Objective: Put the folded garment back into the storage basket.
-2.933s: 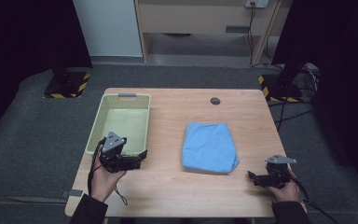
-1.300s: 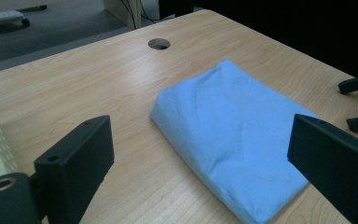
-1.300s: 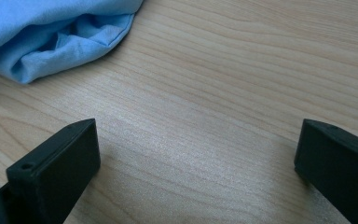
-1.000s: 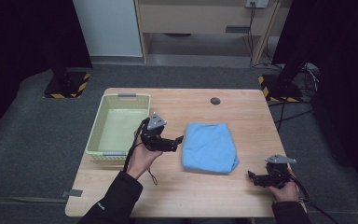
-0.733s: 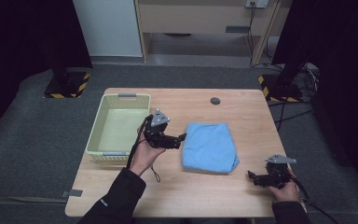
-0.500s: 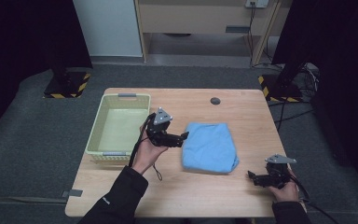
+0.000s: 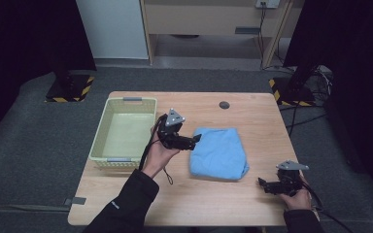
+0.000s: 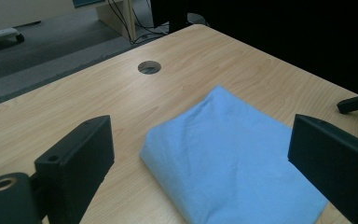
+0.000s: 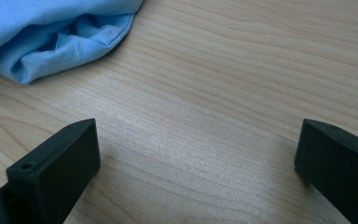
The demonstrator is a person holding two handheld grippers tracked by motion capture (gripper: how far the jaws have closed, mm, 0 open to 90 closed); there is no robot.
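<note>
Folded blue cloth [image 7: 219, 153] mid-table, left tool [image 7: 194, 141] agape at its edge, right tool [image 7: 261, 183] agape, well apart.

No legible text, labels, brand marks or numbers on any surface in the three views. Only sign-like marking: yellow-and-black diagonal hazard striping on the two dark floor stand bases, one left of the table [image 7: 69, 90] and one right of it [image 7: 291, 91]; the stripes carry no lettering.
</note>
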